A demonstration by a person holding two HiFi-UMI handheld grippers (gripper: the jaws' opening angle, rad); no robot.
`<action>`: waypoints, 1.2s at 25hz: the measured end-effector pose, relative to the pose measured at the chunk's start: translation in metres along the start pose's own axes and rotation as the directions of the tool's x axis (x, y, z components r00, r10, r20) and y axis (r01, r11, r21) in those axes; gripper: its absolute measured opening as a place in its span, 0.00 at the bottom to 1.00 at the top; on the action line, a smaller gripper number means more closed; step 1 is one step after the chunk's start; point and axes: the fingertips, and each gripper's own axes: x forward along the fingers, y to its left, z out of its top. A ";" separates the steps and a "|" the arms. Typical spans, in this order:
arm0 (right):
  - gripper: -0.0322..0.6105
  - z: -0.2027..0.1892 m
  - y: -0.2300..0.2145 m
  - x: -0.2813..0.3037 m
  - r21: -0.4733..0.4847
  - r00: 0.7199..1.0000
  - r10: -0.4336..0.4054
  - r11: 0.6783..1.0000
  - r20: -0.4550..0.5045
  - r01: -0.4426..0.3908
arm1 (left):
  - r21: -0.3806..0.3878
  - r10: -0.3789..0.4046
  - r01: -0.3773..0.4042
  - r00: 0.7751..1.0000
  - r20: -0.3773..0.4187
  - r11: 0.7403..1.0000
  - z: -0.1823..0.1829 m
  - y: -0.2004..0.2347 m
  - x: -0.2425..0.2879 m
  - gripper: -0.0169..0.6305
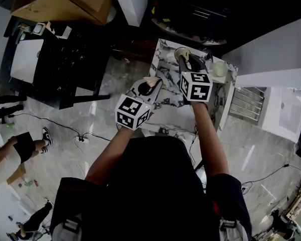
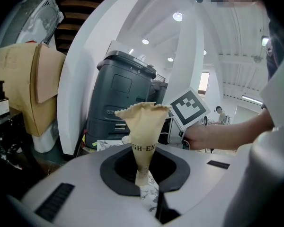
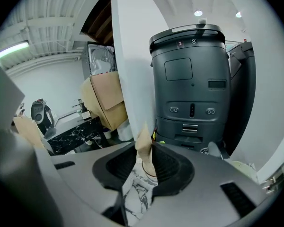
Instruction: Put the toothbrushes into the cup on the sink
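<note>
- Left gripper [image 2: 143,119] clenched, empty, lower centre frame; right gripper [image 3: 144,143] likewise clenched, empty.
- Toothbrushes unseen; likely light, stiff, slippery, so pinch mid-handle.

Cup [image 1: 219,69] on sink counter [image 1: 162,58], R end

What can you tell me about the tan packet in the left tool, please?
The tan packet looks like kraft paper: flat, narrow below and flaring to a zigzag-cut top edge, with dark printed letters across its middle. It stands upright, its lower end pinched by the left tool, above a marbled countertop. Its contents are hidden.
</note>
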 end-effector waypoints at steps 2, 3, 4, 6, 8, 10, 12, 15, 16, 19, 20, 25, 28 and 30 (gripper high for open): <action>0.20 0.003 0.002 -0.001 0.001 1.000 0.012 1.000 0.010 -0.012 | -0.004 0.006 -0.006 1.000 0.002 1.000 -0.001 -0.001 0.001 0.07; 0.20 0.005 0.003 -0.002 0.000 1.000 0.018 1.000 0.013 -0.018 | -0.006 0.010 -0.010 1.000 0.002 1.000 -0.002 -0.002 0.000 0.07; 0.20 0.006 0.004 -0.003 -0.001 1.000 0.023 1.000 0.016 -0.023 | -0.010 0.014 -0.014 1.000 0.002 1.000 -0.003 -0.002 0.000 0.07; 0.20 0.007 0.007 -0.003 -0.006 0.999 0.038 0.999 0.020 -0.038 | -0.017 0.023 -0.023 1.000 0.002 1.000 -0.005 -0.003 0.001 0.08; 0.20 0.006 0.010 -0.004 -0.016 0.998 0.059 0.998 0.020 -0.058 | -0.023 0.030 -0.030 1.000 0.001 0.999 -0.007 -0.003 0.001 0.07; 0.20 0.003 0.013 -0.006 -0.024 0.997 0.081 0.996 0.019 -0.080 | -0.029 0.033 -0.033 0.999 0.003 0.999 -0.008 -0.005 0.001 0.07; 0.20 0.002 0.014 -0.009 -0.028 0.995 0.095 0.995 0.019 -0.095 | -0.031 0.036 -0.036 0.999 0.006 0.999 -0.008 -0.007 0.001 0.07; 0.20 0.003 0.016 -0.013 -0.031 0.994 0.108 0.994 0.026 -0.107 | -0.031 0.037 -0.037 0.999 0.010 0.999 -0.007 -0.010 0.001 0.07; 0.20 0.004 0.017 -0.015 -0.031 0.994 0.110 0.994 0.029 -0.109 | -0.031 0.036 -0.035 0.999 0.011 0.999 -0.006 -0.012 0.002 0.07; 0.20 0.005 0.017 -0.021 -0.030 0.993 0.113 0.993 0.037 -0.112 | -0.024 0.031 -0.031 0.999 0.016 0.999 -0.004 -0.014 0.002 0.07; 0.20 0.005 0.017 -0.023 -0.028 0.993 0.114 0.993 0.040 -0.113 | -0.022 0.030 -0.030 0.999 0.020 0.999 -0.003 -0.014 0.002 0.07; 0.20 0.004 0.019 -0.028 -0.020 0.994 0.105 0.994 0.042 -0.104 | -0.019 0.025 -0.024 0.999 0.032 1.000 0.000 -0.010 -0.005 0.08; 0.20 0.004 0.021 -0.032 -0.023 0.995 0.089 0.996 0.040 -0.088 | -0.020 0.016 -0.015 0.999 0.034 1.000 0.000 -0.008 -0.013 0.08; 0.20 0.006 0.022 -0.034 -0.023 0.996 0.074 0.997 0.041 -0.073 | -0.016 0.008 -0.007 0.999 0.037 1.000 0.001 -0.006 -0.018 0.07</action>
